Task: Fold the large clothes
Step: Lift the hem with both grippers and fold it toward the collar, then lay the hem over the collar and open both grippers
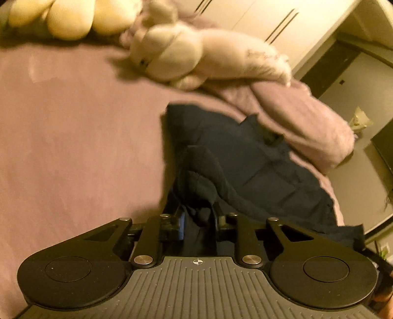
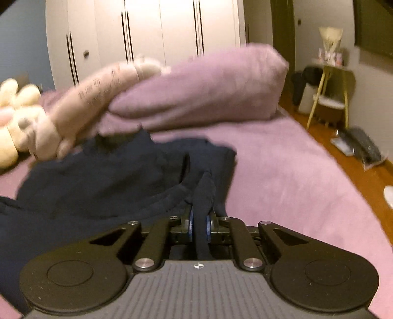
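Note:
A dark navy garment [image 1: 258, 166] lies crumpled on the purple bed sheet [image 1: 73, 147]. My left gripper [image 1: 199, 220] is shut on a bunched fold of the garment, and cloth fills the gap between the jaws. In the right wrist view the same navy garment [image 2: 110, 176] spreads to the left over the purple bed sheet [image 2: 294, 184]. My right gripper [image 2: 200, 220] is shut on a narrow strip of the garment that runs back between its blue pads. Both views are blurred.
A cream plush toy [image 1: 172, 56] and yellow plush toys [image 1: 68, 19] lie at the head of the bed. A purple pillow [image 2: 203, 90] sits behind the garment. White wardrobes [image 2: 147, 32], a yellow-legged stand [image 2: 329, 93] and a wood floor [image 2: 363, 176] lie beyond the bed.

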Demonstrator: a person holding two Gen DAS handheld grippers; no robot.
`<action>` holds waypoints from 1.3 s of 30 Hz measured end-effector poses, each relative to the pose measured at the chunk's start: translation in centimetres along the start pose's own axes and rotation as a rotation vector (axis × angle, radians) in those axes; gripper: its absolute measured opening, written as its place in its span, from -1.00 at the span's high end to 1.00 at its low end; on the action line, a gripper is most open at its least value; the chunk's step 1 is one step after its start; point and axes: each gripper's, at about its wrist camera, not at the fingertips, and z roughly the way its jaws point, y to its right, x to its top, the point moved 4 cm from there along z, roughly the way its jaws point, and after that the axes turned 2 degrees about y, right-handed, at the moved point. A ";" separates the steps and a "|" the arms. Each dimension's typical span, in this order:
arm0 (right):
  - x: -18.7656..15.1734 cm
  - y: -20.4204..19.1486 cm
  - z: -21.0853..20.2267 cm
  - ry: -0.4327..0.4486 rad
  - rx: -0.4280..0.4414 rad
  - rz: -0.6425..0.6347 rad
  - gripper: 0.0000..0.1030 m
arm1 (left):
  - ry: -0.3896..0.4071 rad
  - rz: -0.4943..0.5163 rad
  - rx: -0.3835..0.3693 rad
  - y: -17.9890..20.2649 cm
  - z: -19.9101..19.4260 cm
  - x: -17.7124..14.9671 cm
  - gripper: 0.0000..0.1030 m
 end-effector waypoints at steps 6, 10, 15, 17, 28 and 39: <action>5.2 -0.5 1.7 0.110 -0.059 0.029 0.82 | 0.185 0.088 0.012 4.2 -2.0 5.8 0.57; 5.0 -0.4 7.9 0.006 -0.083 0.080 0.80 | 0.201 0.171 0.125 6.0 2.4 8.0 0.56; 2.3 1.0 12.0 -0.133 -0.078 0.137 0.67 | 0.087 0.168 0.206 4.2 8.5 6.1 0.42; 2.0 1.5 11.7 -0.130 -0.038 0.148 0.47 | 0.077 0.123 0.141 3.0 8.4 5.3 0.17; 6.0 -3.1 9.1 0.043 -0.078 -0.057 0.85 | 0.133 0.114 0.033 4.5 5.6 7.3 0.71; 13.4 -4.7 21.2 0.168 -0.331 0.007 0.83 | 0.409 0.247 0.286 11.2 14.9 15.9 0.69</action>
